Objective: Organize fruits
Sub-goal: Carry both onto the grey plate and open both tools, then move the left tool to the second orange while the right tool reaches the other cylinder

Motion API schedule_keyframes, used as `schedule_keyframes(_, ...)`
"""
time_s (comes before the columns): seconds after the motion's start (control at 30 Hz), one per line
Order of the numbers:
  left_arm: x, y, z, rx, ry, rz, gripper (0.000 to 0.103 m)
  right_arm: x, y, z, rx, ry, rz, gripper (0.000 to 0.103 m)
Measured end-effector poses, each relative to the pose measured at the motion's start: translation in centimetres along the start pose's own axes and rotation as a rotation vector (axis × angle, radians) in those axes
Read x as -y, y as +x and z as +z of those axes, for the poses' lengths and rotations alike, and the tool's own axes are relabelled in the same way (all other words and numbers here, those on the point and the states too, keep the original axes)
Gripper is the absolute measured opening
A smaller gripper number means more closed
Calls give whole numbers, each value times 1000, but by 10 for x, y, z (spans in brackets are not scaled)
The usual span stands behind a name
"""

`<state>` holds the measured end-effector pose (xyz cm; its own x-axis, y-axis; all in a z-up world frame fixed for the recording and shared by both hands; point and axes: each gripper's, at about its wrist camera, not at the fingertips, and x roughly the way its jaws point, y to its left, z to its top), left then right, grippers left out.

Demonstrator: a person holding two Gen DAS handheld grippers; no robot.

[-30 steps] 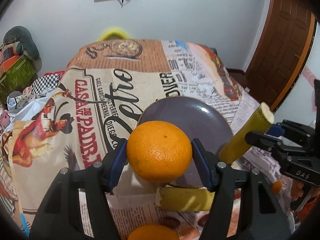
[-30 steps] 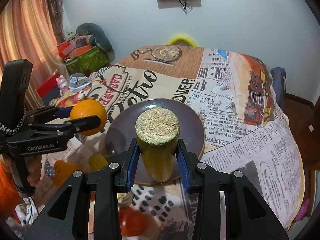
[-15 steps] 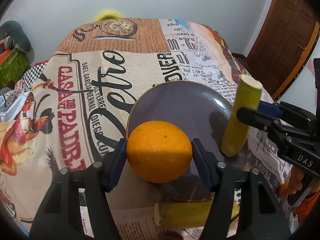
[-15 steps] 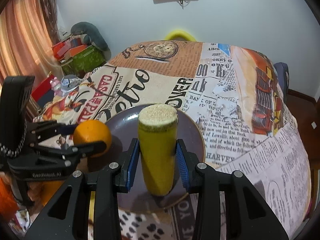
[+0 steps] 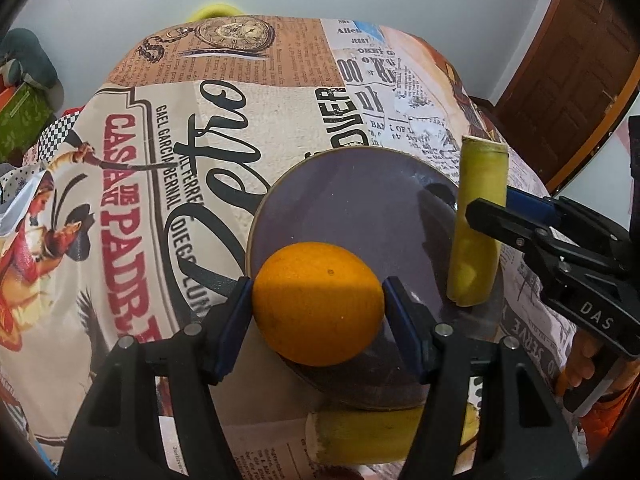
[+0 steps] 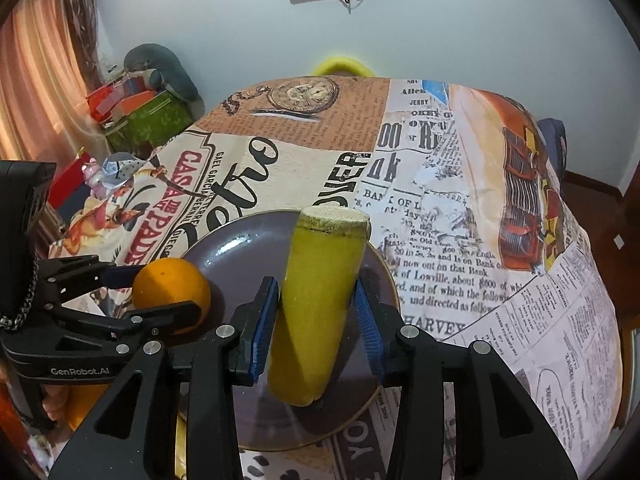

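Observation:
My left gripper (image 5: 318, 304) is shut on an orange (image 5: 317, 303) and holds it at the near edge of a dark purple plate (image 5: 352, 200). The orange also shows in the right wrist view (image 6: 171, 292). My right gripper (image 6: 316, 320) is around a yellow-green cut stalk piece (image 6: 320, 304), which stands upright with its lower end on the plate (image 6: 236, 252). The blue pads look slightly apart from the stalk's sides. The stalk shows at the plate's right rim in the left wrist view (image 5: 478, 220).
A second yellow-green stalk piece (image 5: 368, 436) lies on the printed tablecloth (image 5: 160, 160) just in front of the plate. A yellow chair back (image 6: 340, 66) stands behind the table. Boxes and cushions (image 6: 148, 100) pile at the left. A wooden door (image 5: 576, 60) is at right.
Both grippers have lowered toward the plate. The orange came down to the plate's near edge. The stalk went upright, its end came to rest on the plate, and the right pads eased apart.

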<state>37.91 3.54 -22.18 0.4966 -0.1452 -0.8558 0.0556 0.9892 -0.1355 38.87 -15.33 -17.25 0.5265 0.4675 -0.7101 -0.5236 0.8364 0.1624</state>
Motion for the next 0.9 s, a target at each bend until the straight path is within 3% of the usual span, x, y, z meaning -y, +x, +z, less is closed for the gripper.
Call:
schedule_keyframes(0.2,1,0,1,0,-1,2,72,-8,6,-4,-30,-41,6,38)
schedule_keyframes(0.57,-1,-25,1,76,-21,35,73,-16,-20,-8,-6,-52,3,39)
schedule_keyframes(0.9,6,-92,-10,203,-7,81,78,-37,-71,-16,83,-89,-44,60)
